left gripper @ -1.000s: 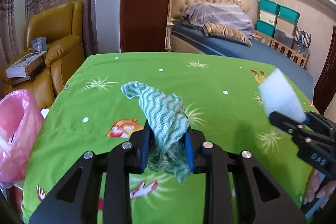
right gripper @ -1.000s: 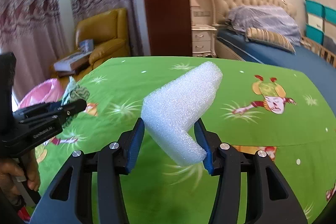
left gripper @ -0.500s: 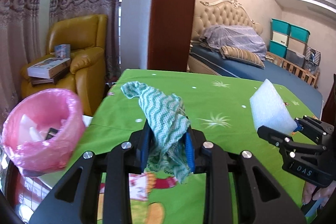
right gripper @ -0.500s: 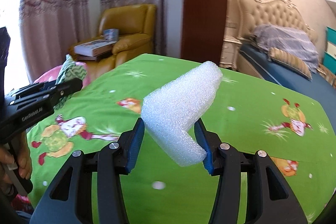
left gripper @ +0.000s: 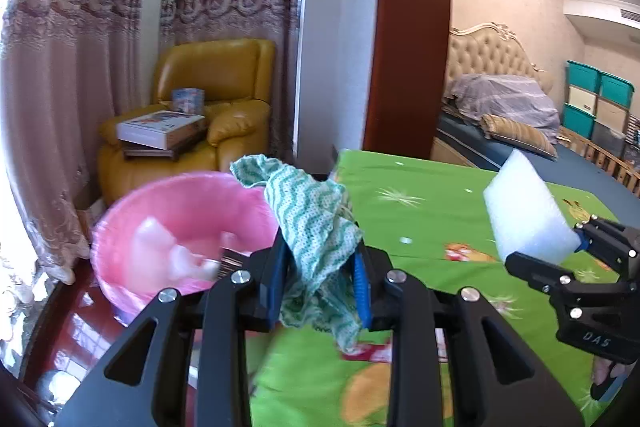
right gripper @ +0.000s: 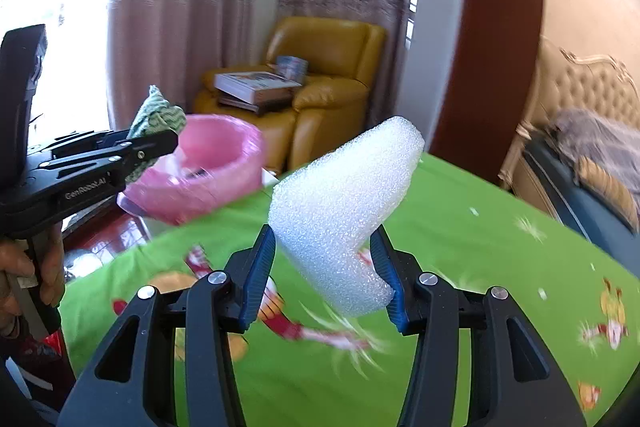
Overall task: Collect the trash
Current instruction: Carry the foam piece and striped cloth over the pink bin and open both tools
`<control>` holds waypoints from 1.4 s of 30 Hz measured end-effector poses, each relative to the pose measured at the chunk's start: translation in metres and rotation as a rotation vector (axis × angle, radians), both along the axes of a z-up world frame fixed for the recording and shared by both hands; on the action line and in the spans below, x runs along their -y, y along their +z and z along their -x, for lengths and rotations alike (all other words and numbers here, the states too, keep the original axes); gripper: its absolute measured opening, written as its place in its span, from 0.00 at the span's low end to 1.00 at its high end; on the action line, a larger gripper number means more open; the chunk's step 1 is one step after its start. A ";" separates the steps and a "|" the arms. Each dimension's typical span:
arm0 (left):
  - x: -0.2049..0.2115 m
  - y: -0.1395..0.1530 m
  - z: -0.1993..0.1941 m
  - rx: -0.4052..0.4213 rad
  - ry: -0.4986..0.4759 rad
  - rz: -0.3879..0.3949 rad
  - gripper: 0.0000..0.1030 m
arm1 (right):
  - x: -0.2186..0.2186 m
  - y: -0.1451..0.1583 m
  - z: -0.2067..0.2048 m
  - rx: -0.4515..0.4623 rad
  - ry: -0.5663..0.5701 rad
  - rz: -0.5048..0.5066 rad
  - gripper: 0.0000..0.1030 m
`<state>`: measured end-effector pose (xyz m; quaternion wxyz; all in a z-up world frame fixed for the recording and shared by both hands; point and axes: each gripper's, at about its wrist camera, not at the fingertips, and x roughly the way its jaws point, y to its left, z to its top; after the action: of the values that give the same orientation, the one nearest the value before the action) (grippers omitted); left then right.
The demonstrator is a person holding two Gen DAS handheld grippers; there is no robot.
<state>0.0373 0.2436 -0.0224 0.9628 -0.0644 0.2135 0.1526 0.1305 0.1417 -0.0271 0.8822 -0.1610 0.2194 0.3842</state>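
My left gripper [left gripper: 320, 287] is shut on a crumpled green-and-white cloth [left gripper: 316, 223], held above the left edge of the green bed cover. A bin lined with a pink bag [left gripper: 180, 223] stands just ahead and to the left, with pale trash inside. My right gripper [right gripper: 326, 275] is shut on a white L-shaped foam piece [right gripper: 344, 203]. That foam [left gripper: 524, 215] also shows at the right of the left wrist view. In the right wrist view the pink bin [right gripper: 208, 163] is far left, with the left gripper [right gripper: 158, 143] and cloth [right gripper: 156, 119] in front of it.
A green cartoon-print bed cover [left gripper: 440, 227] lies below both grippers. A yellow armchair [left gripper: 200, 115] with books stands behind the bin, against curtains. A brown door frame [left gripper: 404, 27], a padded bed [left gripper: 500, 95] and teal storage boxes [left gripper: 596, 99] are beyond.
Both grippers have swung left toward the pink bin, which now looks larger and closer. The cloth and the foam stay gripped as before.
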 end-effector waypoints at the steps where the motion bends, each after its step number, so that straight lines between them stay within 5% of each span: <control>1: -0.008 0.002 0.004 0.002 0.008 -0.004 0.27 | -0.008 0.003 0.000 0.005 0.014 0.002 0.46; 18: -0.118 0.011 0.011 -0.016 0.114 -0.014 0.27 | -0.113 0.028 -0.013 0.049 0.212 -0.006 0.47; 42: -0.208 0.002 -0.023 -0.051 0.107 0.054 0.31 | -0.203 -0.008 -0.048 -0.019 0.309 0.072 0.49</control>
<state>0.0604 0.4512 -0.0199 0.9454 -0.0980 0.2382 0.1996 0.1788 0.3451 -0.0348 0.8043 -0.2208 0.2141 0.5085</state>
